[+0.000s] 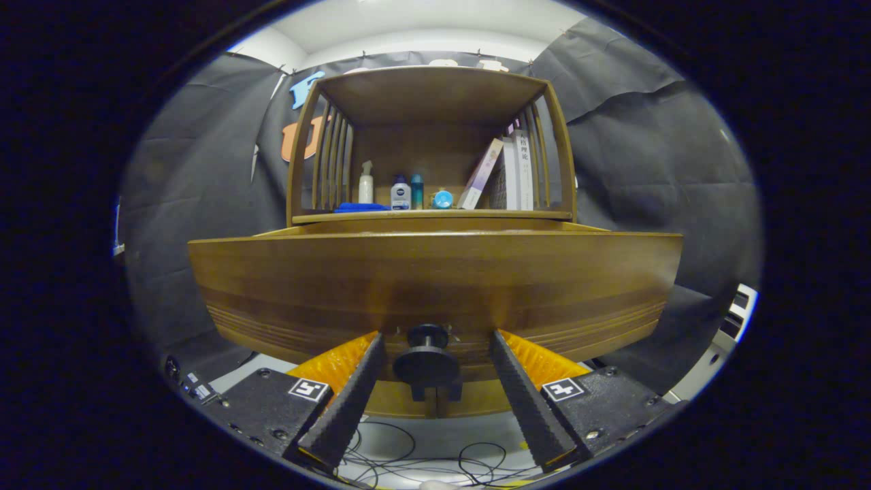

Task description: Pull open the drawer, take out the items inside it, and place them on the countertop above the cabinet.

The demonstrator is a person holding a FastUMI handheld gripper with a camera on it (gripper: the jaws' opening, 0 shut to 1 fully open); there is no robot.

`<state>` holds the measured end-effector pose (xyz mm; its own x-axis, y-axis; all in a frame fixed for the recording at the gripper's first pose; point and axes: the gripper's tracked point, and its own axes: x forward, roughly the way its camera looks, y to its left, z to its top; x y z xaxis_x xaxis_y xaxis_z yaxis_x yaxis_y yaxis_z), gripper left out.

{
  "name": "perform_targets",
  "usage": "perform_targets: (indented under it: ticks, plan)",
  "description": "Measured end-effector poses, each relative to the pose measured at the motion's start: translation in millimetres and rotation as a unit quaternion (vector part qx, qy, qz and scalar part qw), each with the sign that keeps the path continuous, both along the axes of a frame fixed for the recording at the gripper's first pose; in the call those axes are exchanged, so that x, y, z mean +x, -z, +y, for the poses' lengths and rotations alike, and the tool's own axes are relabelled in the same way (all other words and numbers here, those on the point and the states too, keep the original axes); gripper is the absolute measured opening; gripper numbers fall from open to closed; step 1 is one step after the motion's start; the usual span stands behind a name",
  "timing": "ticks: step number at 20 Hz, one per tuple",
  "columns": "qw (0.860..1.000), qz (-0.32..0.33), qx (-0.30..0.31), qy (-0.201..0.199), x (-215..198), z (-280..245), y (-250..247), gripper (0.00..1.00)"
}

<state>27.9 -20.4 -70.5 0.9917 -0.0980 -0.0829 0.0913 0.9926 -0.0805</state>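
1. One step is in hand, as I judge it: opening the drawer [435, 286]. Its wooden front bulges toward the camera and seems already drawn a little way out from the cabinet [432, 136], with its top edge sitting forward of the shelf lip.
2. Gripper [435, 371]: the jaws are spread apart, released, one finger on each side of the dark round knob [427, 361] at the lower middle of the drawer front. Neither finger presses on the knob; gaps show on both sides.
3. Next move, in my view: close the jaws on the knob's neck and pull straight back, keeping the pull level so the drawer slides without binding. Nothing inside the drawer can be seen from this low angle, so what is to be lifted out cannot be told yet.
4. Materials and shapes: the drawer front is smooth, varnished brown wood with fine grooves along its lower edge. The knob is a matte disc on a short stem. The fingers [347, 401] are long wedges with ribbed, grippy faces.
5. Above the drawer, the open shelf has slatted wooden sides and holds a white spray bottle [366, 184], small bottles [401, 194] and leaning books [507, 170]. The countertop lies on top of the cabinet.
6. Loose cables [408, 463] trail over the pale floor below the fingers.
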Motion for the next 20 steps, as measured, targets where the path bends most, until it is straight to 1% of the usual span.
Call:
perform_targets:
  ticks: [5, 10, 16, 20]
  plan:
    - [1.000, -0.008, 0.003, 0.002, 0, 3, -4, 0.99]
    - [1.000, -0.015, -0.018, 0.001, 10, 5, -11, 0.99]
    - [1.000, -0.002, -0.015, 0.009, 33, -5, -17, 0.99]
    - [1.000, 0.004, -0.013, -0.003, 58, -1, -22, 0.99]
